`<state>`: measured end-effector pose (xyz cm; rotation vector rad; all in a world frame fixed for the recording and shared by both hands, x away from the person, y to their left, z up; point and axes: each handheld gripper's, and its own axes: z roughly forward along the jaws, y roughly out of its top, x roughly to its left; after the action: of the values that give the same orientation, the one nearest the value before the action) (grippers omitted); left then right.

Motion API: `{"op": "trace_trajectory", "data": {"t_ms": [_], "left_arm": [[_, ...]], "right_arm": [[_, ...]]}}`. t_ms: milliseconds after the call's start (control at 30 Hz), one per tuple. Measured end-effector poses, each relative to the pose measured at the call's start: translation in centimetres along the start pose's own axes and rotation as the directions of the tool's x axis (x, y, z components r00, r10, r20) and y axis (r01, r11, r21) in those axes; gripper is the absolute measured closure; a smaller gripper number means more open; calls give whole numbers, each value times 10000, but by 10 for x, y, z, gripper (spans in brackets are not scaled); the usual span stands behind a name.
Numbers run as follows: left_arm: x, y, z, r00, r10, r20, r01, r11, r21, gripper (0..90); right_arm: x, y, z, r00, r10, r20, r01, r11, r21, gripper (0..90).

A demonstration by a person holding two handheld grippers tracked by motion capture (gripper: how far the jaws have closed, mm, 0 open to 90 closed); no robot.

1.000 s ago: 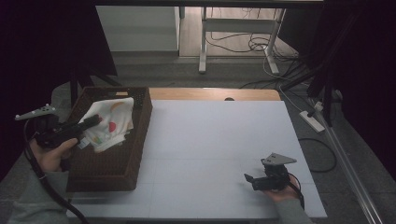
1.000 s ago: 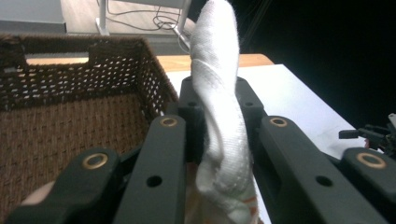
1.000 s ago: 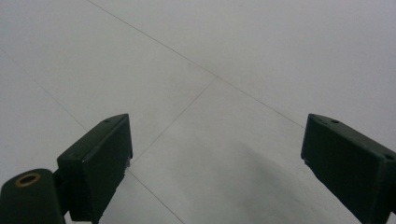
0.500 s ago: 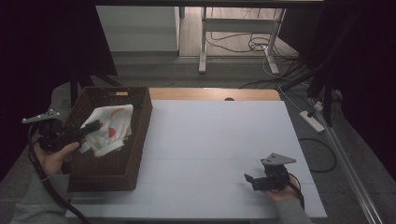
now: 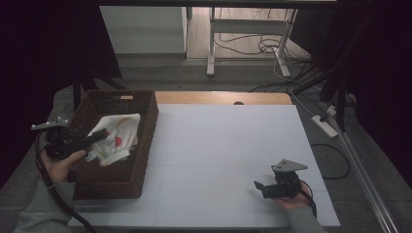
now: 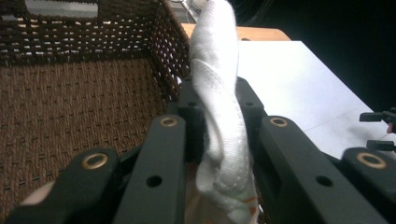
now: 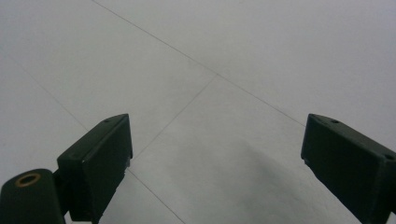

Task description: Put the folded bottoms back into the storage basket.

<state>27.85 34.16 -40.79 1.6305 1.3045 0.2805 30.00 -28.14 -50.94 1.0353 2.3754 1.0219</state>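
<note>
One basket [image 5: 111, 179], left side of the high view: dark brown woven wicker, rectangular, tall straight walls, open-weave band near the rim, tight flat weave on the floor. Left gripper view shows the same weave [image 6: 70, 107] filling the left half of frame, with a cut-out handle slot in the far wall at top left.

One cloth [image 5: 116, 138]: white, soft terry-like knit, with red and orange printed patches, bunched and folded. It sits inside the basket's footprint, upper-middle of it, draped toward the right wall. In the left gripper view the cloth [image 6: 219, 116] runs as a thick rolled white strip up the centre of frame, with an orange mark at the bottom edge.

Left gripper [image 5: 94, 138]: black, matte, hard plastic with brass-coloured eyelets; its jaws are clamped tight on the cloth, fabric pinched between both pads. A hand [image 5: 60, 165] holds it at the basket's left wall, with a grey sleeve below.

Right gripper [image 5: 260, 187]: same black build, grey three-cornered plate on top, lower right of the high view, resting low over the table. Jaws spread wide, nothing between them; the right gripper view shows two blunt black blocks [image 7: 215, 158] at the lower corners with bare surface between.

One table [image 5: 228, 141]: flat, pale grey-white matte sheet with faint straight seam lines, and a wood strip along the far edge.
</note>
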Motion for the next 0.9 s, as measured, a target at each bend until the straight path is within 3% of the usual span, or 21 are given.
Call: {"op": "trace_trajectory", "data": {"t_ms": [900], "left_arm": [[18,-8,21,9989,-420,-222,434,9965,717,774]], "right_arm": [[0,0,1,10000,-8,43,8,10000,61,94]]}}
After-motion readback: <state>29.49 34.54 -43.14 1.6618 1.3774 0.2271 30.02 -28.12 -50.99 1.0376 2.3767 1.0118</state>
